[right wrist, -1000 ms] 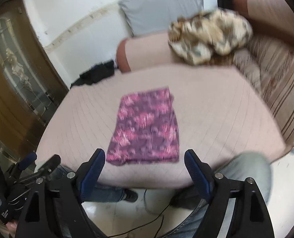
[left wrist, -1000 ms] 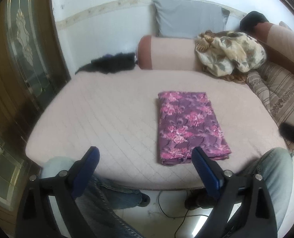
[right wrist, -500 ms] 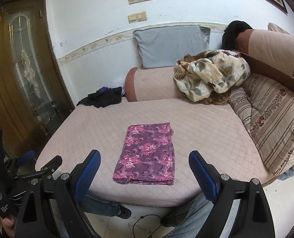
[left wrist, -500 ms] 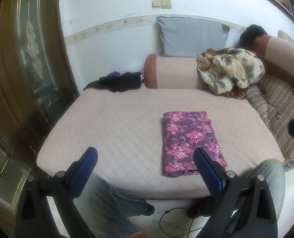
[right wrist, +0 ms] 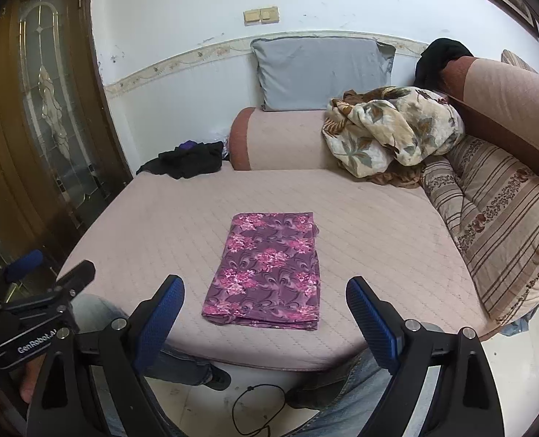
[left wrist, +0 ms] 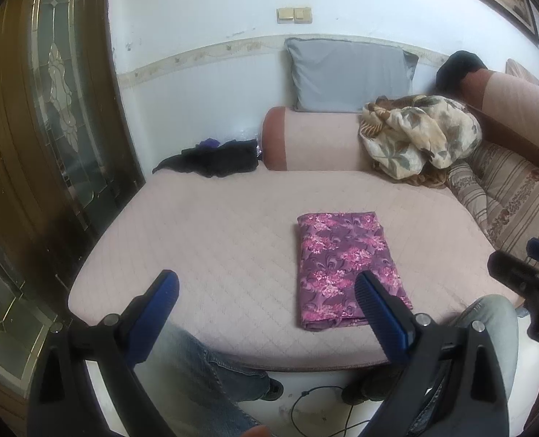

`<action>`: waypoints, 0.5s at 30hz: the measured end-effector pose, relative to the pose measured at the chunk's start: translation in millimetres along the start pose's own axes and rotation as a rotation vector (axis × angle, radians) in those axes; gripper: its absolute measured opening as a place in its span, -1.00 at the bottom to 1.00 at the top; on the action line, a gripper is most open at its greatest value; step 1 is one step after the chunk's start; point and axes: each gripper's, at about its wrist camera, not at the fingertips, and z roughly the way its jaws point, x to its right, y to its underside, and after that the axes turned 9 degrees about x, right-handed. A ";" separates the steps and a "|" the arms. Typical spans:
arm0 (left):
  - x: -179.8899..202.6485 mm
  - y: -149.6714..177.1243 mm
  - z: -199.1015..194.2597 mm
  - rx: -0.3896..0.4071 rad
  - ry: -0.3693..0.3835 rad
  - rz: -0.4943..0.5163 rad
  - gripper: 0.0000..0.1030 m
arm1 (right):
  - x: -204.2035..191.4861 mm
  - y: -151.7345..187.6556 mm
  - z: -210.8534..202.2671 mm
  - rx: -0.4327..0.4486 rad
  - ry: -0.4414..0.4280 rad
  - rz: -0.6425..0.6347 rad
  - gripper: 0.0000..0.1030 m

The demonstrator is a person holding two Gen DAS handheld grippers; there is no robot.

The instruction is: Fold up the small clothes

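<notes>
A purple and pink floral cloth [left wrist: 345,266] lies folded in a flat rectangle near the front edge of the pink quilted bed [left wrist: 211,240]; it also shows in the right wrist view [right wrist: 269,269]. My left gripper [left wrist: 265,287] is open and empty, held back from the bed's front edge, to the left of the cloth. My right gripper [right wrist: 265,295] is open and empty, held back in front of the cloth's near edge. Neither gripper touches the cloth.
A dark garment pile [left wrist: 214,156] lies at the bed's back left. A pink bolster [left wrist: 313,138], grey pillow [left wrist: 349,73] and floral blanket [left wrist: 418,134] are at the back. A striped cushion [right wrist: 502,225] lines the right. A wooden glass door [left wrist: 54,116] stands left. A cable [right wrist: 254,411] lies on the floor.
Both grippers have pulled back and up from the bed, so the folded cloth looks smaller and farther. The cloth itself has not moved.
</notes>
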 end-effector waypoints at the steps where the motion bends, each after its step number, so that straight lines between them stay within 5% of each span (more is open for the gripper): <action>1: 1.0 0.5 1.6 -0.005 0.003 -0.001 0.88 | 0.1 0.3 1.0 -0.002 0.002 0.000 0.81; 15: 6.2 3.6 6.3 -0.022 0.002 0.002 0.88 | 0.0 1.8 8.1 -0.006 0.018 -0.011 0.82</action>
